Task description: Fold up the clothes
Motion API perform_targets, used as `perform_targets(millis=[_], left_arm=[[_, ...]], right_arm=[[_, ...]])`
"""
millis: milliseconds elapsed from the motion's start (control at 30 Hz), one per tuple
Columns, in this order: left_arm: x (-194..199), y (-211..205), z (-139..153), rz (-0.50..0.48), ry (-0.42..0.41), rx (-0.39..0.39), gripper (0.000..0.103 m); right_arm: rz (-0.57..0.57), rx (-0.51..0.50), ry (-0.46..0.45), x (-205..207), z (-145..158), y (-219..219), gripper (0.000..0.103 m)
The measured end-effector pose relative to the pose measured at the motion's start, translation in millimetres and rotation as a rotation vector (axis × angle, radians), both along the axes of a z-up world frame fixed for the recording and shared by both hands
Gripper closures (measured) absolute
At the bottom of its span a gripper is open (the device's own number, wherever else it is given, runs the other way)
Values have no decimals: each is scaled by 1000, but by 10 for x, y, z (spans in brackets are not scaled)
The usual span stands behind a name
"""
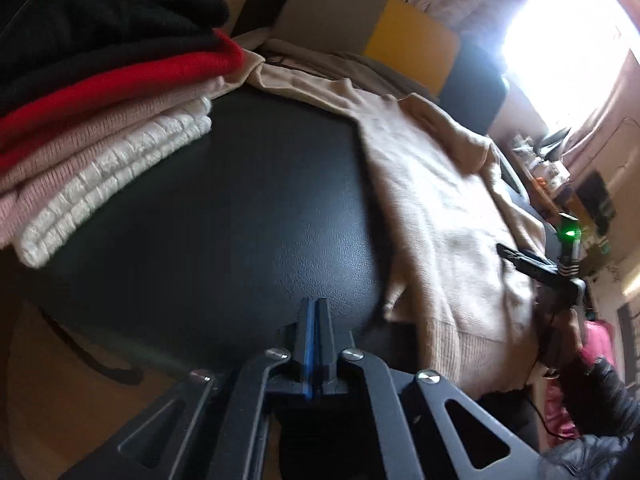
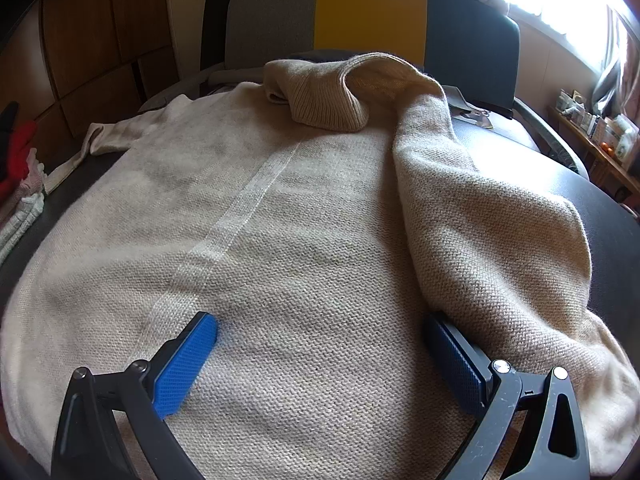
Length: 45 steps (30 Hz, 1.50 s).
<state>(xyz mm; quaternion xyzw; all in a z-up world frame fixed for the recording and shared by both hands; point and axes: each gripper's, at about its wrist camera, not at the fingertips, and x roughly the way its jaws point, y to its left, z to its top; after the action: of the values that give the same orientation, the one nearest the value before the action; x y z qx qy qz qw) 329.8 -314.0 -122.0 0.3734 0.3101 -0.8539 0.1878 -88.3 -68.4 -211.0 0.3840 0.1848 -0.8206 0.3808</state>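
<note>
Knitted clothes lie folded in a stack [image 1: 100, 120] at the far left of the black counter [image 1: 240, 220]: black on top, then red, pink and white. Your left gripper [image 1: 314, 312] is just right of the stack, over bare counter, and its blue fingers [image 1: 307, 344] are pressed together with nothing between them. To its right lies the beige sweater [image 2: 300, 240], spread flat on the counter, apart from these fingers. Its knit is fine and even, with a pale stripe [image 2: 244, 196] that runs up the middle. The long axis of the sweater goes away from you: the ribbed hem is near you, and the collar [image 2: 320, 100] points to the chair [image 2: 368, 16] behind. One sleeve [image 2: 460, 200] is folded over the body on the right side. Your right gripper [image 2: 320, 336] rests low on the body of the sweater with its fingers [image 2: 184, 364] spread wide apart, and the right one touches the folded sleeve.
</note>
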Motion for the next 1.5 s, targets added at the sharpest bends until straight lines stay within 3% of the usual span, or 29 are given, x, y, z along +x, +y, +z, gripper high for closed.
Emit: perform_targets(millis=[67, 300, 367, 467, 500, 567, 767, 967, 1100, 1200, 1500], left_arm=[[-90, 36, -6, -45, 14, 1, 81], [-737, 303, -168, -292, -124, -107, 65], [-818, 346, -187, -313, -140, -140, 64], [-918, 350, -225, -324, -181, -180, 69], [-927, 358, -215, -325, -180, -193, 84], [-912, 324, -191, -311, -168, -185, 101], [-574, 185, 99, -228, 4, -87, 102], [-116, 53, 344, -106, 137, -10, 103], [-53, 67, 156, -77, 42, -41, 103], [-211, 154, 19, -140, -2, -64, 80], [-881, 219, -268, -333, -103, -163, 73]], right_arm=[[0, 1, 0, 0, 1, 0, 0], [2, 14, -8, -11, 12, -17, 0], [2, 18, -16, -24, 19, -23, 0], [2, 31, -45, -49, 61, -42, 0], [0, 30, -63, -64, 90, -47, 0], [-4, 9, -99, -93, 155, -33, 0], [-24, -18, -121, -120, 266, 51, 0], [-8, 54, -71, -43, 107, -46, 0], [-1, 51, -23, -5, 39, -30, 0], [-1, 39, -33, -26, 30, -4, 0], [3, 22, -26, -39, 15, 57, 0]])
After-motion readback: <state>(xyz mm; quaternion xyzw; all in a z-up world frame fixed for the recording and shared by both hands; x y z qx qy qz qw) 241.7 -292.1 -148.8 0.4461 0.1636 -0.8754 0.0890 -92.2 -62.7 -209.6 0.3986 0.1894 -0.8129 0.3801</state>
